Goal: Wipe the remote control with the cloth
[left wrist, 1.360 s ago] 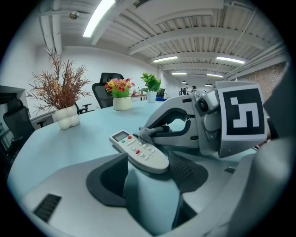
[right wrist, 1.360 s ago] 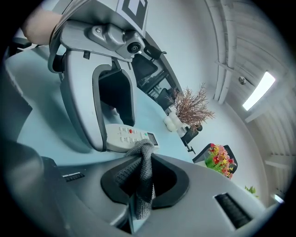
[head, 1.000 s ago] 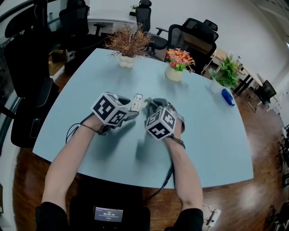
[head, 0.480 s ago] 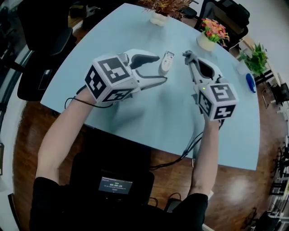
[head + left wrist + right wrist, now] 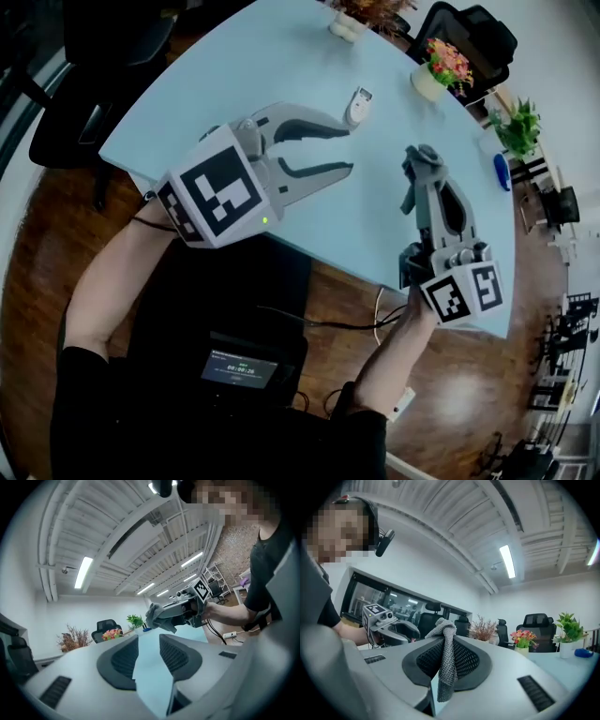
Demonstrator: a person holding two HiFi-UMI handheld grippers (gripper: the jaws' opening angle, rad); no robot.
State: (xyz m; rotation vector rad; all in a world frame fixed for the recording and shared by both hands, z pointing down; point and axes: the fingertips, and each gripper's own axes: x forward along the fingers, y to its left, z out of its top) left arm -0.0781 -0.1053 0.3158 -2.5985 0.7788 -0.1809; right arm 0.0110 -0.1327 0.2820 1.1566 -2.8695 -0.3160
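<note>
The remote control (image 5: 357,105) lies flat on the light blue surface (image 5: 281,56), and neither tool touches it. In the head view it is just past the tips of the left tongs (image 5: 149,654). These tongs have just been closing, but a gap remains between the jaws and nothing is inside it, so they are released and empty. The right tongs (image 5: 422,167) are clenched on the cloth (image 5: 446,663). It is a grey knitted piece, pinched at a fold, with a bunch standing above the jaws and a loose end hanging below. Both tools are held up off the surface.

I judge the remote as light, stiff and made of smooth plastic, so on this smooth surface it will probably slide away when the cloth pushes on it. It seems better to hold it first with the left tongs, across its two long edges and near one end, so that the side with the buttons stays free. A soft grip should be enough, because a strong one could make it jump out. The cloth is soft and limp and cannot push by itself. The part bunched at the tips of the right tongs should do the rubbing.
</note>
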